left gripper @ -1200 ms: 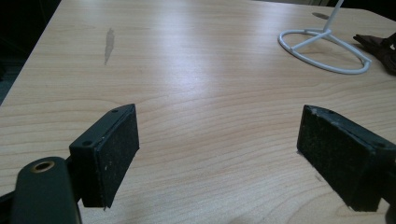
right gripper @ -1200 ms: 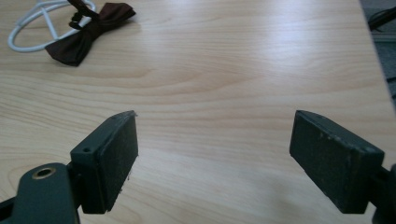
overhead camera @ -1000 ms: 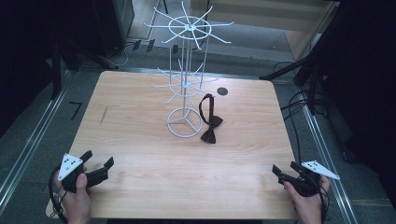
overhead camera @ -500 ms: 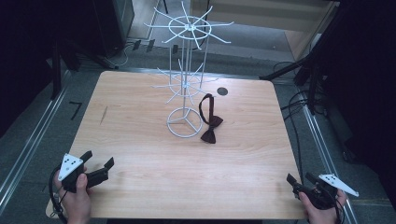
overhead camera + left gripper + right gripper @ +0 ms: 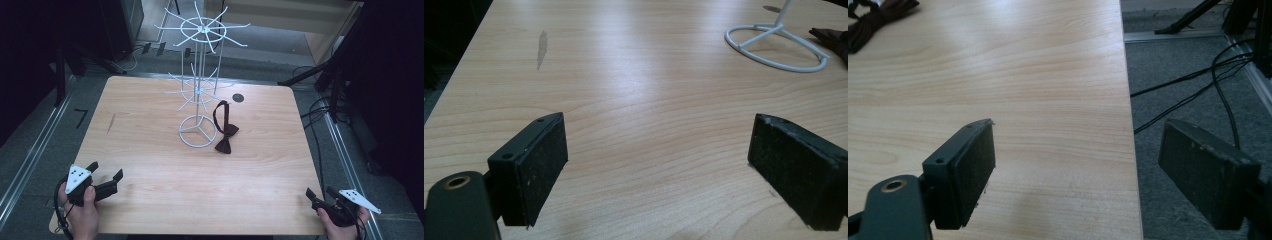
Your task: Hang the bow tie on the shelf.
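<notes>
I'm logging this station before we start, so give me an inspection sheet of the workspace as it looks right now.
Surface: wooden table, a grey scuff toward the left and a dark round spot near the far edge.
Job's things: white wire rack standing upright at mid table; dark bow tie lying by the right of its ring base, strap looped upward.
Clutter: nothing seen.
Grippers: left tool open, empty, at the near left corner; right tool open, empty, at the near right corner, one jaw past the table edge.
Cables: black cables on the floor to the right.
Surroundings: grey carpet, metal rails, dark stands.
</notes>
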Demonstrator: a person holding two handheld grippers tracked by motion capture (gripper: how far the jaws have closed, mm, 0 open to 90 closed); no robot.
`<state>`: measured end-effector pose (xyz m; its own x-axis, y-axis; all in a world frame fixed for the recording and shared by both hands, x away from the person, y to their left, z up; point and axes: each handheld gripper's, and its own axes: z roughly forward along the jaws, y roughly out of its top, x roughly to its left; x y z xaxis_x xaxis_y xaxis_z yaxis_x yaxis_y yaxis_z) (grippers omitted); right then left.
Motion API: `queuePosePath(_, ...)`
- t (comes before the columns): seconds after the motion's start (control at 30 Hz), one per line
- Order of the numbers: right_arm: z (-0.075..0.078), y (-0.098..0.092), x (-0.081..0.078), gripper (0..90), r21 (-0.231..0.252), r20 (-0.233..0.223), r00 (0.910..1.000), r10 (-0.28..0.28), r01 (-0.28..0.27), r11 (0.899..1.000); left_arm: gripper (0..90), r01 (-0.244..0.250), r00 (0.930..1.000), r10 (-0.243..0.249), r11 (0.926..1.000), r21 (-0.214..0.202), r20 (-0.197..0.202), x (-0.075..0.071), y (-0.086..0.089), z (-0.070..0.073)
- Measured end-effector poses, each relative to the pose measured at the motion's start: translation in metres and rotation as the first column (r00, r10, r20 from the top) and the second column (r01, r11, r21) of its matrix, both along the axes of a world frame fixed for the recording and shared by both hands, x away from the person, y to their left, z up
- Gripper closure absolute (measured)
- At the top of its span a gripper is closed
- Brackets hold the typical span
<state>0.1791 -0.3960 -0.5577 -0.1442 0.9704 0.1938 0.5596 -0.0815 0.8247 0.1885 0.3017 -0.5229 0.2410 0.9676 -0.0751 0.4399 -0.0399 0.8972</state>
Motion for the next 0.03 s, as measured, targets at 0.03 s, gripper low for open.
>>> queuePosePath(0.03,0.0004,0.0017,-0.0002,15.2,-0.010,0.000,1.0000,-0.003,0.003,1.000,10.0,0.000,1.0000,0.000,1.0000,0.000,0.000,0.0000,0.0000,0.0000)
